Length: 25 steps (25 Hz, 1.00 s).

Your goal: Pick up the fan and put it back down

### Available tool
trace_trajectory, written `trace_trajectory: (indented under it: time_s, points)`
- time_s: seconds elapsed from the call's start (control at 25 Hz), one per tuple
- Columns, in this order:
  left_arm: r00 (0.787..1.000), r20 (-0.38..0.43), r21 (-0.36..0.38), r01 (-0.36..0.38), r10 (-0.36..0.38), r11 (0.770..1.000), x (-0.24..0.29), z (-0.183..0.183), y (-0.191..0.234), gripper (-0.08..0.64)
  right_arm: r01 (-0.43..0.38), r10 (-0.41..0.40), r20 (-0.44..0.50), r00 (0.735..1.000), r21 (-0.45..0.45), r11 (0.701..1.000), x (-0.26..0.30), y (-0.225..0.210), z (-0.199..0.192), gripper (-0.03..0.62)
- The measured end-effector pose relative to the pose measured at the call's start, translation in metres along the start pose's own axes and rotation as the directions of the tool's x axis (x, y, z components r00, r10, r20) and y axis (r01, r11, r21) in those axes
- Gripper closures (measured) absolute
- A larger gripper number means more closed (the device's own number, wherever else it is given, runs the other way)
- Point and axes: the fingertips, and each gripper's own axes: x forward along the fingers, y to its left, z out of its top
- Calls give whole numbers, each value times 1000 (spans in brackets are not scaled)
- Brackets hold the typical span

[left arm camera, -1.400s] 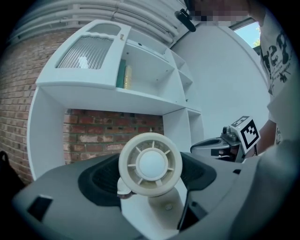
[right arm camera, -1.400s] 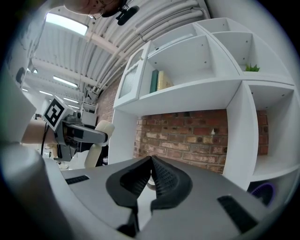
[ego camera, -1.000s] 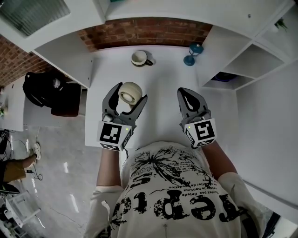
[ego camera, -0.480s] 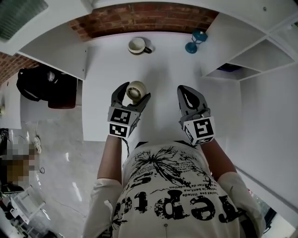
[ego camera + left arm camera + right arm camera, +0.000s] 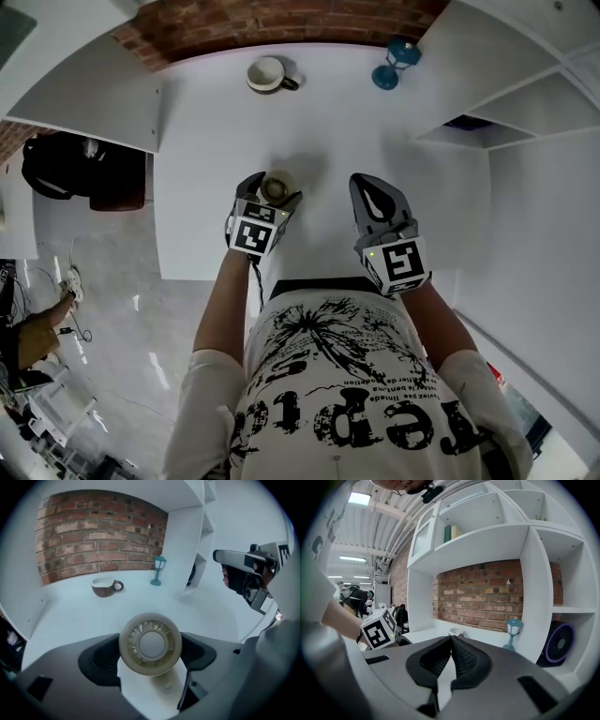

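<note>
Nearer the person than the mug (image 5: 266,74), and almost straight below it in the head view, the left gripper (image 5: 273,191) has the small beige fan (image 5: 150,644) clamped between its jaws. The pick-up part of the task looks done, since the grip is already made. What seems left is to settle the fan on the white table (image 5: 206,141) and let go. Whether its base touches the tabletop right now I cannot tell; the jaws cover the foot in both views.

The left gripper view shows the jaws at a middling width, one dark pad pressed on each side of the fan's round head. The grille faces back toward the camera and a pale stand hangs below.

Right of the fan, and level with it as seen from the mug, the right gripper (image 5: 371,187) hovers apart from everything. Its own view shows the jaws drawn together at the tips with nothing between them. Far right of the mug stands a blue lantern (image 5: 392,64), untouched.
</note>
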Motion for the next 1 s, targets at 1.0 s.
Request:
trace_trajectory:
  time_s: [1.0]
  points:
    - [995,-85,-90,-54,47,994,55,-36,-1,173,-4,5,-84,996,10,1000,7,-11,-35,577]
